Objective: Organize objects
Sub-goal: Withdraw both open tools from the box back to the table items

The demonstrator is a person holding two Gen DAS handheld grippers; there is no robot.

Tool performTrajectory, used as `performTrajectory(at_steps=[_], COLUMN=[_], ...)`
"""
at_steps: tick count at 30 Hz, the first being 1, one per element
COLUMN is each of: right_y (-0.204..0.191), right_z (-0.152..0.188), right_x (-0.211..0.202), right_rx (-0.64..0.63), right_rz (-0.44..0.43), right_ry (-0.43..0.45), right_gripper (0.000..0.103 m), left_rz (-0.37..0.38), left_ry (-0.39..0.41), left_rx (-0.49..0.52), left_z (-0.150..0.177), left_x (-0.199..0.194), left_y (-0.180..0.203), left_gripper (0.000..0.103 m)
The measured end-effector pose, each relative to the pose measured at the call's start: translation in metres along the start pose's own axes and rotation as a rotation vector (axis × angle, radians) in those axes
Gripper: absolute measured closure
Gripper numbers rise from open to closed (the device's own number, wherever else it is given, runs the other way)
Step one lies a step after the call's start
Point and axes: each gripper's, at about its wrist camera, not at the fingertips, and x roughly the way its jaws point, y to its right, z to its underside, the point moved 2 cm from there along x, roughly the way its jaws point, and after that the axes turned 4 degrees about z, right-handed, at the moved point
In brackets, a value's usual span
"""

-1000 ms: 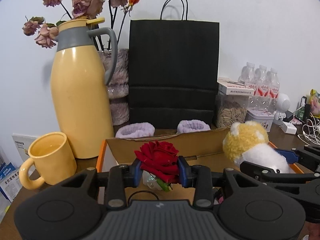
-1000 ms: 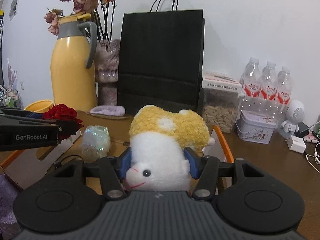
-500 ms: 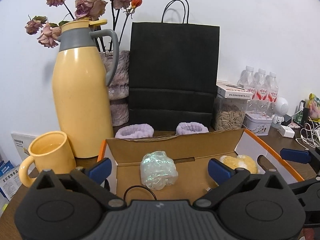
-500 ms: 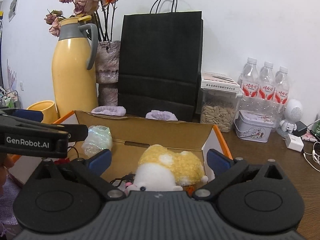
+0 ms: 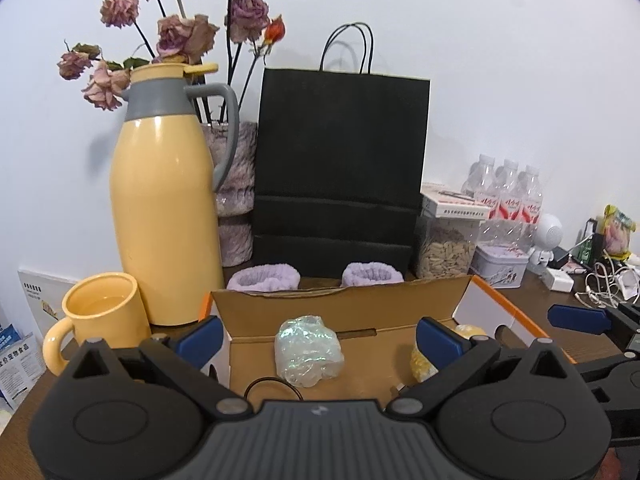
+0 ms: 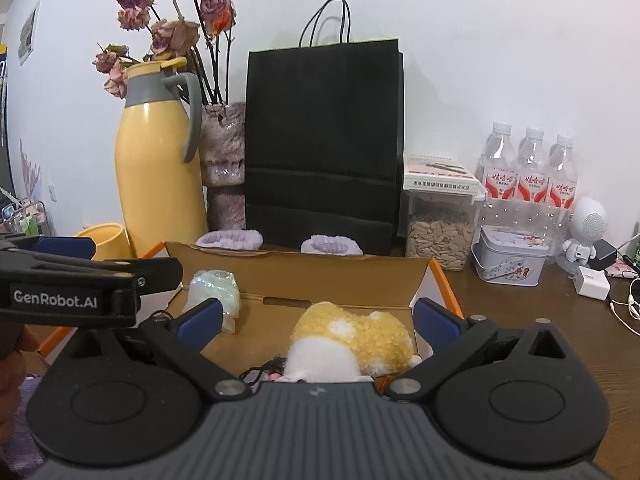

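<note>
An open cardboard box (image 5: pixel 340 304) with orange edges lies right in front of both grippers. My left gripper (image 5: pixel 320 338) is open wide over its left half, above an iridescent plastic bundle (image 5: pixel 308 354) and a black cable loop (image 5: pixel 272 384). In the right wrist view my right gripper (image 6: pixel 318 320) is open wide, with nothing between its blue pads. Just beyond and below it, a yellow and white plush toy (image 6: pixel 360 336) lies on the floor of the box (image 6: pixel 320 272). A bit of the plush (image 5: pixel 424 360) shows in the left wrist view. No red rose is in sight.
Behind the box stand a yellow thermos (image 5: pixel 168 216), a vase of dried roses (image 5: pixel 236 184), a black paper bag (image 5: pixel 340 160) and two purple wristbands (image 5: pixel 264 280). A yellow mug (image 5: pixel 102 316) sits left. A seed jar (image 6: pixel 440 232), tin, bottles and cables crowd the right.
Both grippers went from shut to wide open. The red rose left the left gripper and dropped out of sight. The plush left the right gripper and now lies in the box.
</note>
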Motion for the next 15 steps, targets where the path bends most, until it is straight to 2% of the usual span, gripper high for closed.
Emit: performTrajectory(at_steps=[15], right_y=[-0.002], right_z=[0.007], right_x=[-0.042], right_rx=[-0.003], right_rz=[0.011], right_ry=[0.033], right_gripper=[0.000], left_rz=[0.029], left_ry=[0.072], left_rx=[-0.002], left_z=[0.005], left_x=[-0.053], left_y=[0.001], left_gripper=[0.000])
